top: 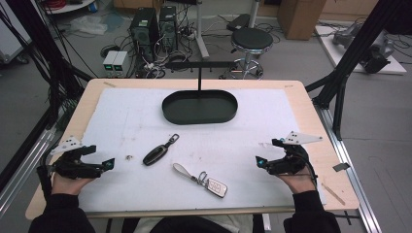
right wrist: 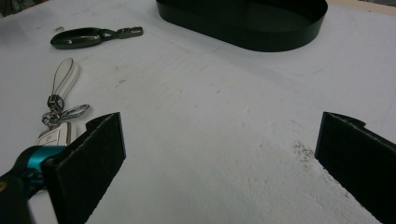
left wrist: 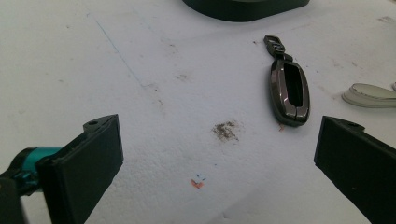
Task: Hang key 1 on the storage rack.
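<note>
A dark key fob (top: pixel 156 154) (left wrist: pixel 289 91) (right wrist: pixel 79 37) with a metal clip lies on the white mat, left of centre. A white key fob (top: pixel 216 187) (right wrist: pixel 53 135) with a pale loop strap (top: pixel 182 170) (right wrist: pixel 65 79) and key ring lies nearer the front edge. A black oval tray (top: pixel 199 107) (right wrist: pixel 243 23) with an upright post stands at the back centre. My left gripper (top: pixel 99 156) (left wrist: pixel 217 154) rests open at the front left, its jaws pointing toward the dark fob. My right gripper (top: pixel 267 151) (right wrist: pixel 222 154) rests open at the front right, with nothing between its jaws.
The white mat (top: pixel 131 121) covers most of a wooden table (top: pixel 316 126). A small metal bit (top: pixel 129 157) lies left of the dark fob. Black frame posts (top: pixel 340 92) stand at both sides; a stool (top: pixel 251 41) and computer boxes (top: pixel 145 26) sit beyond the table.
</note>
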